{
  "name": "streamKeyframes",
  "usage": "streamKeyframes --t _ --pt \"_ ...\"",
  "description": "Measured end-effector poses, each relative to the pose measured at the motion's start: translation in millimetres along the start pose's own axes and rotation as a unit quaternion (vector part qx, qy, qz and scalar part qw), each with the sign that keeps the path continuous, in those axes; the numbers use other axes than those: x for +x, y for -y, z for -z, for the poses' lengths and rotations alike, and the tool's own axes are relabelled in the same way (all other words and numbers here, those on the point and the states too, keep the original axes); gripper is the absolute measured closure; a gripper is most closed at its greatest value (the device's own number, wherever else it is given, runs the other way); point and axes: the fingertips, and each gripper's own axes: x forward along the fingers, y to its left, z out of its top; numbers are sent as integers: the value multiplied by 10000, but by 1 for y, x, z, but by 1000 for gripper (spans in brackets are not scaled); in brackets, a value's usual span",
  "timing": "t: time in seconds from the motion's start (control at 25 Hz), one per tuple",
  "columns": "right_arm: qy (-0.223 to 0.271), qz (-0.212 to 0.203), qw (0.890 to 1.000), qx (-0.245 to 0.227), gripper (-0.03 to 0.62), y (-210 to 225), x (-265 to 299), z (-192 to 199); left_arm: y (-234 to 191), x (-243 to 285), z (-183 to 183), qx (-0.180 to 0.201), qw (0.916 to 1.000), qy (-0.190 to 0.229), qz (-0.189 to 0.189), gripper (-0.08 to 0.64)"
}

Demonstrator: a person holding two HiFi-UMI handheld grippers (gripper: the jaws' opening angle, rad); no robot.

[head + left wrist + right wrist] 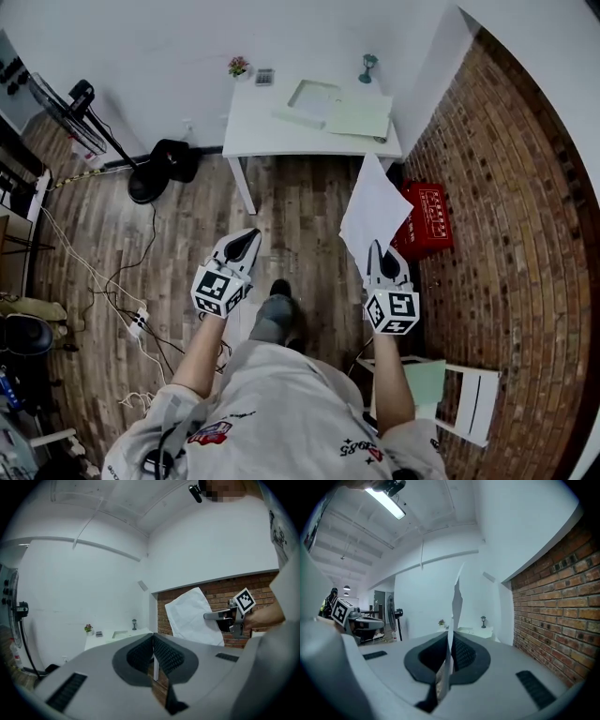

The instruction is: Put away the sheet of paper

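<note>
Paper up in the air: a thin white sheet of paper (375,211) stands tall out of the right claw (382,255), well short of the white bench (258,122) and lined up with that bench's right-hand end. The right claw is clamped on the sheet's lower edge, and the right gripper view shows the paper edge-on, rising from between the ribbed pads with a slight wave in it. The left claw (247,240) is closed on nothing, pads meeting with no gap, also well short of the bench and nearer its left leg. As for handling, I'd call this as light as cargo gets, and floppy with it. It has no stiffness to speak of, so a one-edge pinch leaves the free end to bow and flutter. It should crease readily and could tear if tugged against a snag. The narrow margin at the edge is the sensible place to hold, just as the right claw has it. My guess is that a second pinch by the left claw on the far edge would help lay it flat. On the bench's right half lies a pale green flat folder (361,117), which looks the likely home.
</note>
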Motion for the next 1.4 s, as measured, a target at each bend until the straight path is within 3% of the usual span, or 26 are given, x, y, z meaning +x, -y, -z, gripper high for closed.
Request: streamKeyframes --t 0.4,0.76,1.04,1.4 --pt "-89 188 9998 -48 596 46 80 -7 -56 95 3 -158 9998 29 153 537" --pt "-20 385 9992 -76 596 71 199 -45 -146 192 -16 -140 9991 37 391 537" --pt "12 472 9988 -86 597 79 269 -60 -204 241 -14 -183 9987 -33 469 537" --pt "-61 405 9992 8 595 103 339 -61 -243 292 -6 -286 9985 -163 426 537"
